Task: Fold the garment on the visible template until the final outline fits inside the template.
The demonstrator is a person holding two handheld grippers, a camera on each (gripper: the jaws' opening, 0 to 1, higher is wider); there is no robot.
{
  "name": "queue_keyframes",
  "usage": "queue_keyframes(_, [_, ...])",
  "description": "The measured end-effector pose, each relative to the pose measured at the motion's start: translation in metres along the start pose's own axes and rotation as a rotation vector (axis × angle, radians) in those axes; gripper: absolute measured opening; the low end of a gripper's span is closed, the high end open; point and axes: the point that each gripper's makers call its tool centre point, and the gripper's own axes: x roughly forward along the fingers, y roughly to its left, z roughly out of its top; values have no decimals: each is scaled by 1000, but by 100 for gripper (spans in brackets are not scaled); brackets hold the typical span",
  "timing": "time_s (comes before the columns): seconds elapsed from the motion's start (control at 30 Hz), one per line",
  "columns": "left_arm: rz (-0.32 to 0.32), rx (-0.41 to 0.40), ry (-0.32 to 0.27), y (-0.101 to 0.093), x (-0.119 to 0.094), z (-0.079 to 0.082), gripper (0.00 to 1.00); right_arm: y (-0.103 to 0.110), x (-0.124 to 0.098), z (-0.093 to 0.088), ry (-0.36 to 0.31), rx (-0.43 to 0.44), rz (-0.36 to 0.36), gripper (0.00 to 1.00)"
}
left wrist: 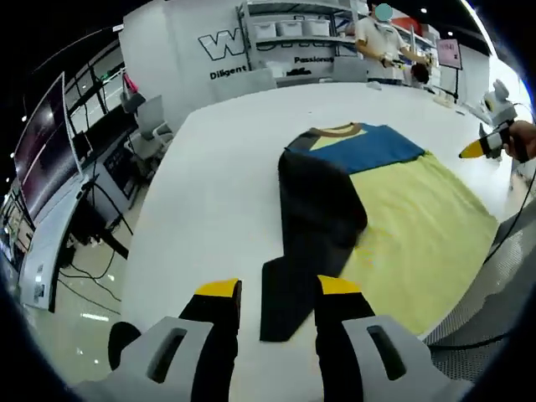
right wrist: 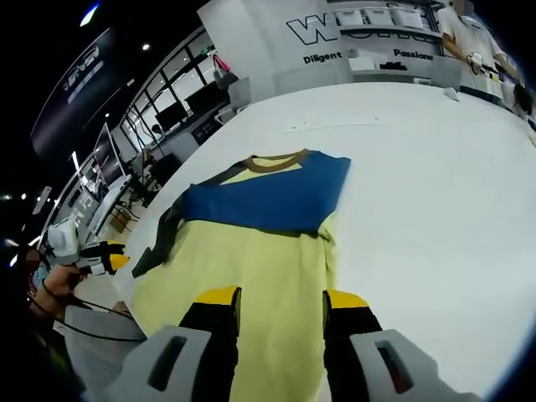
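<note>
Flat on a large white table (left wrist: 226,167) lies a T-shirt (left wrist: 394,218) with a yellow body, a blue band across the chest and shoulders, a brown collar and dark sleeves. Seen from the left gripper view, one dark sleeve (left wrist: 314,226) is folded in over the yellow body and its end runs down toward the left gripper (left wrist: 279,289). That gripper hovers just above the sleeve's end with its yellow-tipped jaws parted and nothing between them. At the far right edge of this view the other gripper appears, held in a person's hand (left wrist: 523,138) beyond the shirt's side.

From the right gripper view, the right gripper (right wrist: 272,295) hangs over the yellow lower part of the shirt, jaws apart and holding nothing. The blue band (right wrist: 268,197) and collar (right wrist: 272,162) lie further up, and a dark sleeve (right wrist: 163,234) trails off the shirt's left side toward the table edge. A template outline cannot be made out on the table. In the background stand shelves (left wrist: 293,33) with white boxes, and desks with monitors (right wrist: 105,146).
</note>
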Motion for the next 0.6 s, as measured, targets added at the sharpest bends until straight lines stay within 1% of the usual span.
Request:
queue_keyframes(0.07, [-10, -17, 1, 1, 3, -6, 34, 1, 0, 0, 2, -1, 1, 34])
queue_keyframes(0.1, [-8, -38, 8, 2, 4, -9, 34, 2, 0, 0, 2, -3, 2, 34])
queue_keyframes(0.2, [-17, -42, 6, -1, 7, -10, 33, 1, -1, 1, 1, -5, 0, 34])
queue_keyframes(0.37, [-34, -53, 23, -7, 17, -16, 32, 1, -1, 1, 2, -6, -3, 34])
queue_keyframes(0.53, [-31, -77, 15, -6, 18, -15, 28, 1, -2, 1, 1, -6, -5, 34])
queue_keyframes(0.6, [-26, -109, 10, -1, 21, -15, 27, 0, -2, 0, 3, -3, -10, 34])
